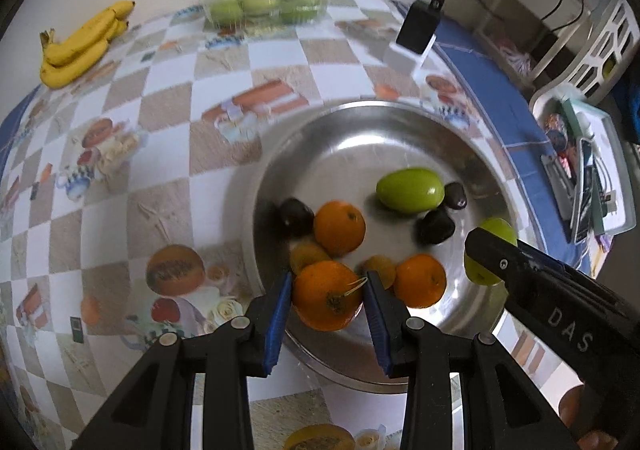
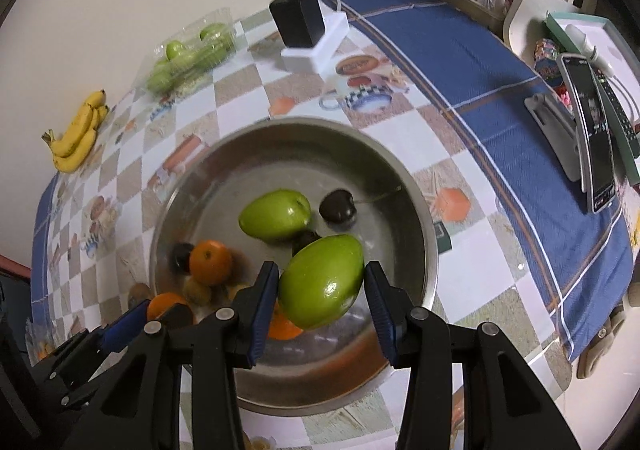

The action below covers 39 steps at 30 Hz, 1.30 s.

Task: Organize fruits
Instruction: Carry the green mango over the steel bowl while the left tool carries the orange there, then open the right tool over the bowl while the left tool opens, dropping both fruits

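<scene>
left gripper (image 1: 326, 292) clamped on an orange (image 1: 326, 296), blue pads pressed to both sides, stem end facing the camera. it hangs over the near part of a steel bowl (image 1: 440, 122).

right gripper (image 2: 322, 286) clamped on a green fruit (image 2: 322, 282), pads on both flanks, also over the bowl. in the left view this gripper enters from the right, fruit partly hidden behind its finger.

in the bowl, near to far: two more oranges (image 1: 420, 280), small brownish fruits beside them, three dark fruits (image 1: 436, 226), one loose green fruit (image 1: 410, 190) touching a dark one. far half of the bowl is bare metal.

bowl sits on a checked tablecloth (image 1: 168, 98) with printed food pictures and a blue border.

farther back: a black adapter (image 2: 298, 18) on a white block, cable running up. at the far edge by the wall, a clear tray of green fruits (image 1: 264, 4); left of it, well apart, a banana bunch (image 1: 80, 46).

right side, off the table: a phone (image 2: 592, 130) leaning upright on a cluttered chair seat.
</scene>
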Each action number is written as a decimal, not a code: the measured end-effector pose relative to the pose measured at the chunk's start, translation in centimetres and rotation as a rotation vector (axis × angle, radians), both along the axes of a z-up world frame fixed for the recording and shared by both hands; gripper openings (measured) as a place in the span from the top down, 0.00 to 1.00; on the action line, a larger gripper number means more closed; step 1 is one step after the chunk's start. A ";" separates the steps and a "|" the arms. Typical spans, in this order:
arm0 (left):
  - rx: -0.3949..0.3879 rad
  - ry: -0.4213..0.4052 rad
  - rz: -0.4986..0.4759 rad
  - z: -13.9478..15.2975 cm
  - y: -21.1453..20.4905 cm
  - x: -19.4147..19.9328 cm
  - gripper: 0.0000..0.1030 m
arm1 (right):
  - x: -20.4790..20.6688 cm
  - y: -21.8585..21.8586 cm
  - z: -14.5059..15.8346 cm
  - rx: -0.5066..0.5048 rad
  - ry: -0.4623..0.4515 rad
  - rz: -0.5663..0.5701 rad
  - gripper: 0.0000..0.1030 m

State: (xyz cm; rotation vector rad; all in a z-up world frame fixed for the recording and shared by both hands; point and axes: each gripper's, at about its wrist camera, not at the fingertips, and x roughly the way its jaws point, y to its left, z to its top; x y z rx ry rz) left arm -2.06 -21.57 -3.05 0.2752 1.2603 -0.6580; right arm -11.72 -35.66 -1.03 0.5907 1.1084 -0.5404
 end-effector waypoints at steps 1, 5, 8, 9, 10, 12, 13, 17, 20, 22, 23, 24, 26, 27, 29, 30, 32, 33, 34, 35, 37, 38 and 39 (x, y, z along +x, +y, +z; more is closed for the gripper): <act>0.007 0.004 -0.001 -0.3 -0.1 -0.1 0.62 | 0.0 0.1 -0.3 0.001 0.009 0.003 0.55; 0.021 0.013 -0.009 -0.8 -0.3 -0.4 0.62 | -0.2 0.1 -0.7 0.000 0.027 0.004 0.55; 0.038 0.019 -0.015 -1.1 -0.5 -0.4 0.62 | -0.3 0.0 -1.2 0.001 0.050 0.003 0.55; 0.041 0.023 -0.015 -1.2 -0.5 -0.4 0.62 | -0.3 0.0 -1.4 0.004 0.057 0.003 0.55; 0.044 0.027 -0.015 -1.4 -0.6 -0.4 0.62 | -0.3 0.0 -1.6 0.007 0.065 0.004 0.55; 0.053 0.030 -0.017 -1.6 -0.7 -0.4 0.62 | -0.2 -0.1 -1.9 0.012 0.076 0.005 0.55; 0.056 0.030 -0.017 -1.7 -0.7 -0.4 0.62 | -0.2 0.0 -2.0 0.013 0.081 0.004 0.55; 0.064 0.034 -0.023 -1.9 -0.8 -0.5 0.62 | -0.3 -0.1 -2.6 0.021 0.101 -0.001 0.55; 0.067 0.041 -0.025 -2.1 -0.9 -0.4 0.62 | -0.3 -0.2 -3.0 0.029 0.114 -0.002 0.55; 0.069 0.045 -0.022 -2.3 -1.0 -0.4 0.62 | -0.4 -0.4 -3.1 0.033 0.118 -0.006 0.55; 0.069 0.048 -0.021 -2.4 -1.0 -0.4 0.62 | -0.4 -0.4 -3.2 0.034 0.122 -0.008 0.55; 0.066 0.052 -0.020 -2.5 -0.9 -0.4 0.62 | -0.4 -0.4 -3.3 0.037 0.126 -0.009 0.55; 0.063 0.059 -0.019 -2.5 -0.8 -0.4 0.62 | -0.4 -0.5 -3.4 0.042 0.128 -0.014 0.55; 0.063 0.058 -0.020 -2.5 -0.8 -0.4 0.62 | -0.5 -0.6 -3.5 0.046 0.129 -0.016 0.55; 0.064 0.060 -0.021 -2.6 -0.9 -0.3 0.62 | -0.5 -0.6 -3.6 0.050 0.128 -0.017 0.55; 0.063 0.062 -0.021 -2.6 -0.9 -0.3 0.61 | -0.4 -0.6 -3.6 0.050 0.129 -0.017 0.55; 0.063 0.057 -0.020 -2.4 -0.8 -0.3 0.60 | -0.4 -0.7 -3.6 0.052 0.128 -0.018 0.55; 0.060 0.055 -0.020 -2.4 -0.8 -0.2 0.56 | -0.4 -0.7 -3.6 0.054 0.127 -0.020 0.55; 0.053 0.052 -0.020 -2.1 -0.7 -0.1 0.52 | -0.4 -0.7 -3.6 0.055 0.125 -0.021 0.55; 0.047 0.048 -0.019 -1.9 -0.7 -0.1 0.51 | -0.3 -0.8 -3.5 0.056 0.122 -0.021 0.54; 0.035 0.037 -0.018 -1.3 -0.6 -0.1 0.50 | -0.4 -0.8 -3.2 0.049 0.111 -0.018 0.54; 0.028 0.033 -0.017 -1.1 -0.5 -0.1 0.50 | -0.4 -0.8 -3.0 0.046 0.106 -0.016 0.54; 0.021 0.027 -0.013 -0.8 -0.4 0.0 0.50 | -0.3 -0.7 -2.7 0.043 0.094 -0.012 0.54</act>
